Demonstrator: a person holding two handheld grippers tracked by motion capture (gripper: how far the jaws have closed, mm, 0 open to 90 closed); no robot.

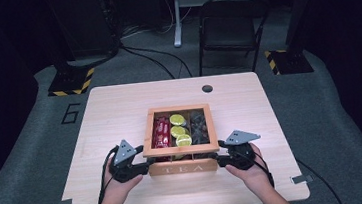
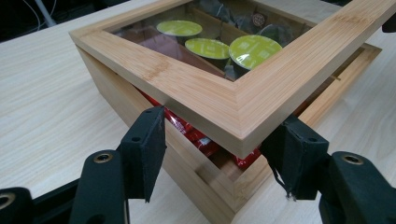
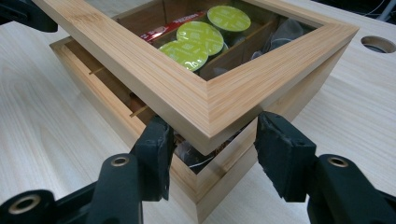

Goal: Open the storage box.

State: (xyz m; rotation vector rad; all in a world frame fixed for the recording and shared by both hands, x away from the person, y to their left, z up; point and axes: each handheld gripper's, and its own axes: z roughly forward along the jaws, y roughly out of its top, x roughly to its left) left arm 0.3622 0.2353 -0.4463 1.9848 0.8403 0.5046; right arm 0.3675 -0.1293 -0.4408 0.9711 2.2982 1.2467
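Tea box (image 1: 182, 168) lid (image 1: 181, 151) ajar, green pods (image 1: 178, 130), red packets (image 1: 161, 130), dark sachets (image 1: 199, 125) inside

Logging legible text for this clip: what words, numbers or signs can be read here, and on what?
"TEA": on the front face of the wooden box, high view.
"6": on the grey floor left of the table.
Print on the green capsule lids and red packets: too small or blurred to read.

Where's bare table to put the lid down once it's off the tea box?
Bare table runs left of the tea box, right of it toward the edge, and behind it up to the round hole. It is crowded at the front: the left gripper and right gripper flank the lid corners there.
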